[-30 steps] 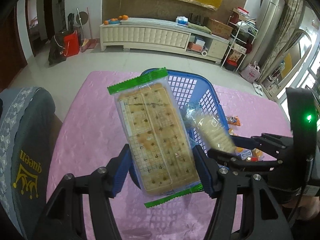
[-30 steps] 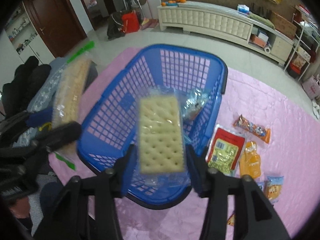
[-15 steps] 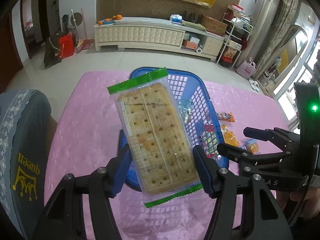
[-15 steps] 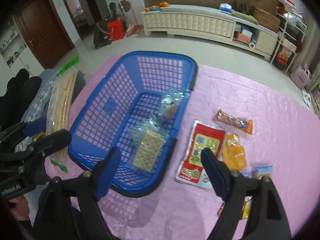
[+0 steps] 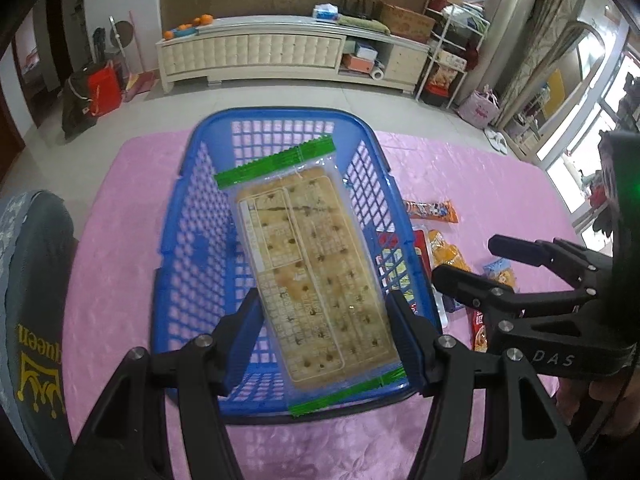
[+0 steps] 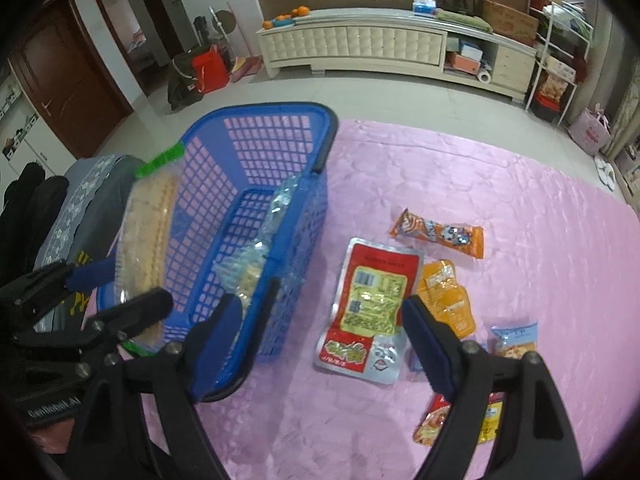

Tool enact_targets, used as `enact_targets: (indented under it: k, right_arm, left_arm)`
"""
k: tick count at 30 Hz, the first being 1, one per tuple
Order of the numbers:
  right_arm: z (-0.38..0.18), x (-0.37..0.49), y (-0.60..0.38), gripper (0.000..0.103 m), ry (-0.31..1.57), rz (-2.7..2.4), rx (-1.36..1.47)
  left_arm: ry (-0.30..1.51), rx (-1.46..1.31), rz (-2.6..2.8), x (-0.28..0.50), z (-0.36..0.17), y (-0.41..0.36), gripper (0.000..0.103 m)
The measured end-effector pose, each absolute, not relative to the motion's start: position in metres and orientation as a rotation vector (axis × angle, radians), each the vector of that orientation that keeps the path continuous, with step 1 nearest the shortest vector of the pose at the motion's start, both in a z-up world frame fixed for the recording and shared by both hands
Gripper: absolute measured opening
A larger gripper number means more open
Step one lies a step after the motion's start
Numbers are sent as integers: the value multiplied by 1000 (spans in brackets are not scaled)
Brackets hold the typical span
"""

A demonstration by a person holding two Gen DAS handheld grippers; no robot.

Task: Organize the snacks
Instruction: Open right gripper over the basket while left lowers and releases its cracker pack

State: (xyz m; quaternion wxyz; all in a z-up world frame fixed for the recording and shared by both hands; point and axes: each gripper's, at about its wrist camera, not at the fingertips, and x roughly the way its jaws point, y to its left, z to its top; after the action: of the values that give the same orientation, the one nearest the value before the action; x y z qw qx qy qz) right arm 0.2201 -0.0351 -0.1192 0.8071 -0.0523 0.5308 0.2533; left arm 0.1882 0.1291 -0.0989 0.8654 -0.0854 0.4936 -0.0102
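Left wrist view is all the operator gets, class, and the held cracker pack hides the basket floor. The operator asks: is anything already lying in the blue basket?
Observer: Yes. A small clear-wrapped cracker pack lies on the floor of the blue basket, by the wall nearest the loose snacks.
Operator: Anything else in there?
Observer: A crinkly clear packet leans against that same wall, farther back.
Operator: Is the right hand-held gripper carrying something?
Observer: No. The right hand-held gripper is open and empty, above a red pouch lying flat on the pink cloth.
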Motion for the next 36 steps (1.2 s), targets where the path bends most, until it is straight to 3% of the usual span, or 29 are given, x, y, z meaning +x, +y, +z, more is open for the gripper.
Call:
enact_targets:
  k: [5, 9, 36]
  right_arm:
    - [-126, 231, -49, 85, 1142, 516, -77]
    - [-128, 234, -60, 85, 1142, 499, -62]
    - [-62, 166, -132, 85, 1063, 484, -1]
  left_arm:
    - [1045, -143, -39, 204, -105, 117, 60]
    - [1058, -113, -38, 205, -108, 111, 72]
    - [919, -92, -84, 130, -33, 59, 80]
